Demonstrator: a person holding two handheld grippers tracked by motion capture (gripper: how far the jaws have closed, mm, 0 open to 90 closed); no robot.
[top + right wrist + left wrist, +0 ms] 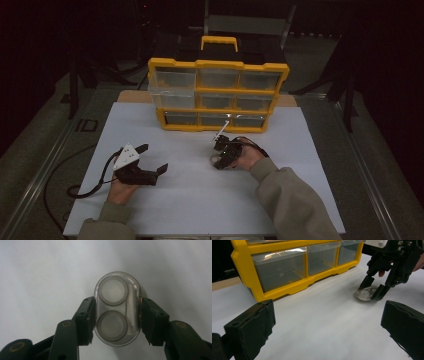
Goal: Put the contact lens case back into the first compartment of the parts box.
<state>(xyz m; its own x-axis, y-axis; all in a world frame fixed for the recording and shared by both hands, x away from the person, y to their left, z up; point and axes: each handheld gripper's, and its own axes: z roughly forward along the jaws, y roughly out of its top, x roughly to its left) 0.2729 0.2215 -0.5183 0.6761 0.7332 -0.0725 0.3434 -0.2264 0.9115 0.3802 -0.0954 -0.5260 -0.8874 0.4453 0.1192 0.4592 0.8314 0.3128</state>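
A small clear oval case (117, 308) with two round discs inside lies flat on the white board. My right gripper (117, 315) points down at it, and its two pads press on the long sides of the case (366, 293). In the high view this gripper (218, 161) is right of the board's centre, just in front of the yellow organiser (218, 95). My left gripper (152, 159) rests at the front left of the board. It stands open with nothing between its black jaws, which point toward the organiser (287, 287) and the right gripper (372, 291).
The organiser has several clear drawers and a yellow handle (219, 42); its middle-left drawer (172, 95) sticks out slightly. The white board (200, 200) covers the table. A black cable (85, 186) loops off the left edge. The surroundings are dark.
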